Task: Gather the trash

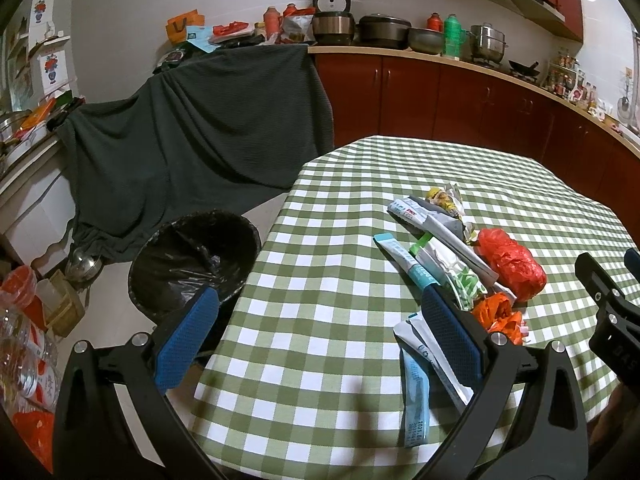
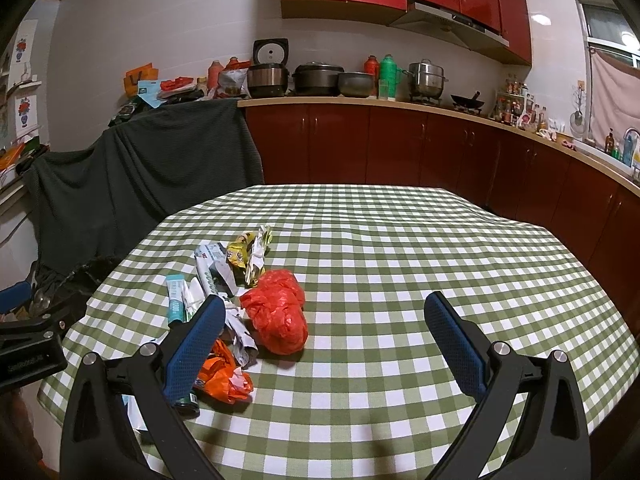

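Right finger of left gripper (image 1: 318, 334) covers part of the white wrapper (image 1: 438, 364) and the teal tube's (image 1: 404, 258) near end; bin (image 1: 192, 260) near rim hidden behind the left finger. In right wrist view left finger of right gripper (image 2: 326, 336) hides most of the orange wrapper (image 2: 224, 380) and a dark item below it, possibly a small bottle. Wrapper print too small to read, plastic bottles (image 1: 24, 360) cut off at left edge

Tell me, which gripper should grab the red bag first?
Probably the right gripper. It is open, and the red bag lies just ahead between its fingers. The left gripper, also open, points nearer the bin.
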